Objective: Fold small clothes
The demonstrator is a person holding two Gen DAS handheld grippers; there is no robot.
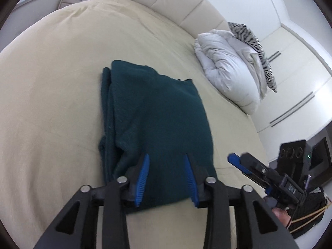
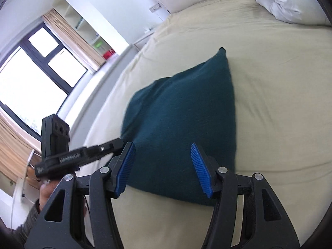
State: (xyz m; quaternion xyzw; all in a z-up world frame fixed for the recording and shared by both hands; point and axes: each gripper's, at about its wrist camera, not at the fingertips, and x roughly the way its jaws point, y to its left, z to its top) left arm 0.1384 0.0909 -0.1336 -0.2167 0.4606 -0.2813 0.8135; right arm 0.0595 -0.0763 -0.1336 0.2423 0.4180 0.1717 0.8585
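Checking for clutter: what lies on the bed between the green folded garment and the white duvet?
Nothing: only bare beige sheet separates the garment from the duvet, clearest in the left wrist view.

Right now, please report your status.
Both hand-held grippers open, left, right. Green garment folded on bed. White duvet apart.

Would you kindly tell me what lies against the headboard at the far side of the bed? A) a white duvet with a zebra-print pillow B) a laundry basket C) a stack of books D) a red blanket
A: a bundled white duvet with a zebra-print pillow behind it sits by the headboard, beyond the folded green garment.
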